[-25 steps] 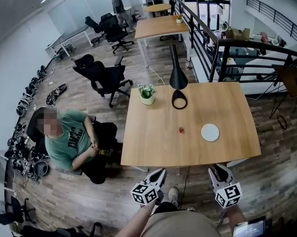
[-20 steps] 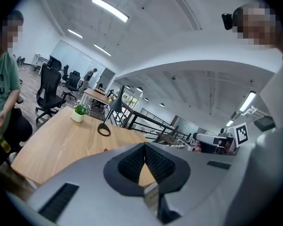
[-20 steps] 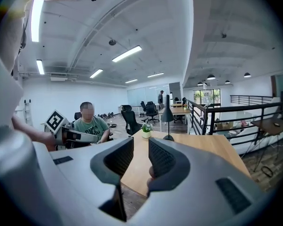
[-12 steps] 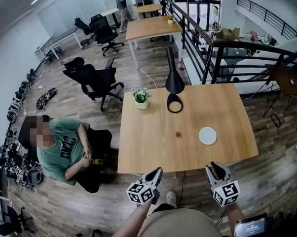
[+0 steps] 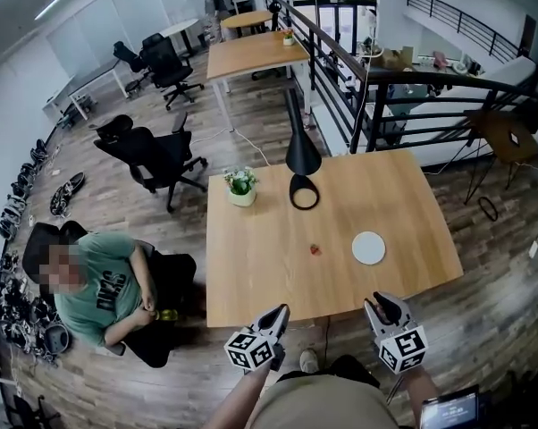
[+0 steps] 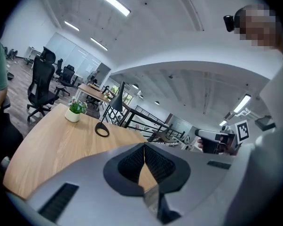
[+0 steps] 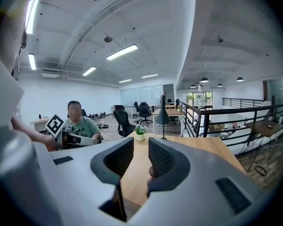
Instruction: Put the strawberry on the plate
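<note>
Plainly nothing is done: the jaws of the left gripper (image 6: 144,147) are together, those of the right gripper (image 7: 140,155) apart and empty, both well short of the round white plate (image 5: 368,248). The small red strawberry (image 5: 315,249) lies on the wooden tabletop (image 5: 251,271) near that plate, untouched.

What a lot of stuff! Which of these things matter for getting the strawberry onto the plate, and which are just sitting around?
For the job: strawberry, plate, table, left gripper, right gripper.

Just lying about: potted plant, black lamp, office chair.
</note>
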